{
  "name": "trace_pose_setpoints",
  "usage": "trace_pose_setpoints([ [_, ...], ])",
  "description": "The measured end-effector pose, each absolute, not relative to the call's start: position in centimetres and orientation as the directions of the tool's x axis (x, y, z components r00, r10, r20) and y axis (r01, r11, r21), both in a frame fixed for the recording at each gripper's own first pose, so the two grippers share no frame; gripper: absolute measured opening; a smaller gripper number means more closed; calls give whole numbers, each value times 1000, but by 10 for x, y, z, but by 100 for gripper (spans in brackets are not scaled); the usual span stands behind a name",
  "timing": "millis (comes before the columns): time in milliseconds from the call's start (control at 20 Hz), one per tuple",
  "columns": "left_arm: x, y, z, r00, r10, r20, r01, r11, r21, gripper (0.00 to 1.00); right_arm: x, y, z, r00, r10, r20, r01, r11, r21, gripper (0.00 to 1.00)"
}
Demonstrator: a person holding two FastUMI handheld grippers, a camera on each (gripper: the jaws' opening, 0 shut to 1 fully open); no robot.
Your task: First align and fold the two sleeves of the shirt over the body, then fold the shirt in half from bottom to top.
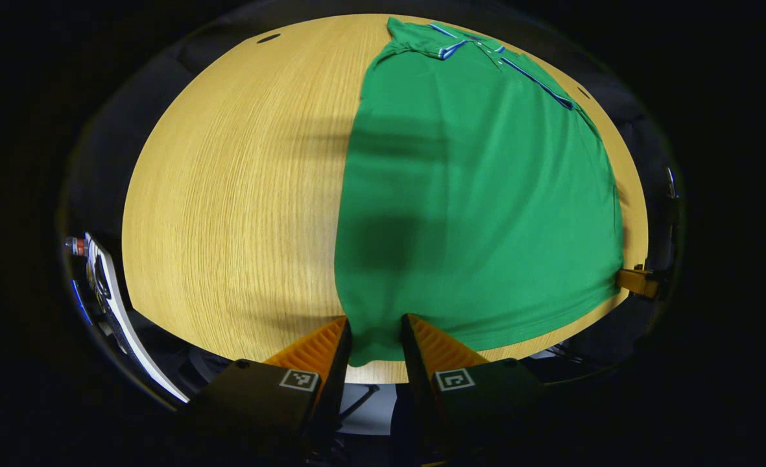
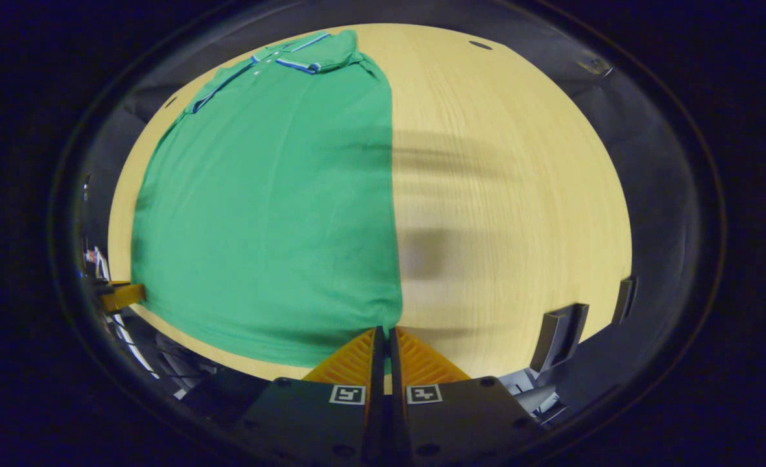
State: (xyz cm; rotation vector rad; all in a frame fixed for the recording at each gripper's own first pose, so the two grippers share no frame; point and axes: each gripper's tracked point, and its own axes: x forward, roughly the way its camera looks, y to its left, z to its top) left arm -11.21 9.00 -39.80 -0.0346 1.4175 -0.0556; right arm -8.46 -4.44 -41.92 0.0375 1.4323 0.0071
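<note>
Right gripper (image 2: pixel 383 337), bottom centre of its view, is pinching the shirt (image 2: pixel 272 214) hem corner, fingers nearly closed; left gripper (image 1: pixel 375 327) is straddling the opposite corner, fingers part-open. Shirt is lying on table (image 2: pixel 506 194), collar (image 2: pixel 305 59) stretching away toward upper frame

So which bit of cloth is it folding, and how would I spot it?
Look at the pale wooden table. Spread flat on it lies a green polo shirt, sleeves already folded in, hem toward the tools. It is the one green thing on the wood, with blue and white trim on its collar at the far end.
</note>
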Motion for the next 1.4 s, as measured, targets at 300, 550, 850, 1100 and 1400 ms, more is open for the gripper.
trace_pose_setpoints([
  [300,-110,79,-398,162,-91,-982,10,996,-91,17,-87,-42,-419,150,69,-986,-23,998,66,8],
  [550,-115,70,-393,186,-149,-971,-21,988,-155,4,-95,-42,-410,185,118,-976,-45,993,111,5],
  [850,-108,65,-356,292,-116,-949,-4,992,-122,4,-84,-47,-371,268,169,-948,-66,985,157,8],
  [1100,-76,65,-311,428,-104,-898,-21,992,-124,3,-59,-48,-330,352,200,-914,-85,980,182,8],
  [1400,-19,72,-257,545,-110,-831,52,994,-97,3,-7,-43,-263,463,195,-865,-64,980,186,8],
])
